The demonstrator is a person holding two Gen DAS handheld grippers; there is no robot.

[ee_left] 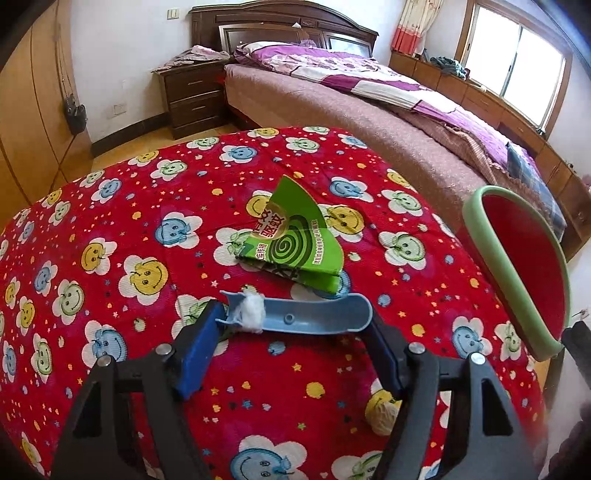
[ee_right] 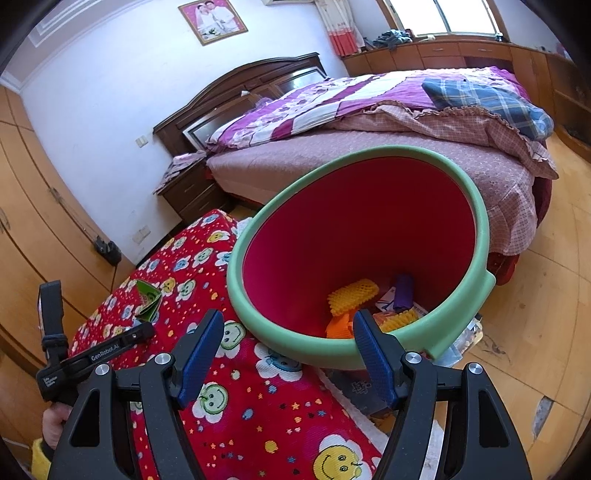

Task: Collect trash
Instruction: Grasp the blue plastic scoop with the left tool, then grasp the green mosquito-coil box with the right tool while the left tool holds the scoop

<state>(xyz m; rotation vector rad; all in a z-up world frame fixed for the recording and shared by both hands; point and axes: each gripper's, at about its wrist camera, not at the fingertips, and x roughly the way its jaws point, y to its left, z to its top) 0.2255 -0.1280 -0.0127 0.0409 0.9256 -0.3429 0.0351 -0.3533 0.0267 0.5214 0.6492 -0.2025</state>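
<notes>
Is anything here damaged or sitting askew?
Yes. The blue plastic piece between the left gripper's fingers has a ragged, torn-looking end with a white wad. The green-rimmed bin is tipped toward the table.

We are in a home bedroom. A double bed with a dark carved wooden headboard (ee_left: 284, 22) carries a purple and white floral quilt (ee_right: 306, 107) and a blue plaid pillow (ee_right: 484, 98). Beside it stands a dark wooden two-drawer nightstand (ee_left: 194, 98). Pale wooden wardrobe doors (ee_right: 26, 206) line one wall, low wooden cabinets (ee_left: 476, 92) run under a bright window with a red-hemmed curtain (ee_left: 410, 26), and a framed couple's portrait (ee_right: 213, 20) hangs above.
</notes>
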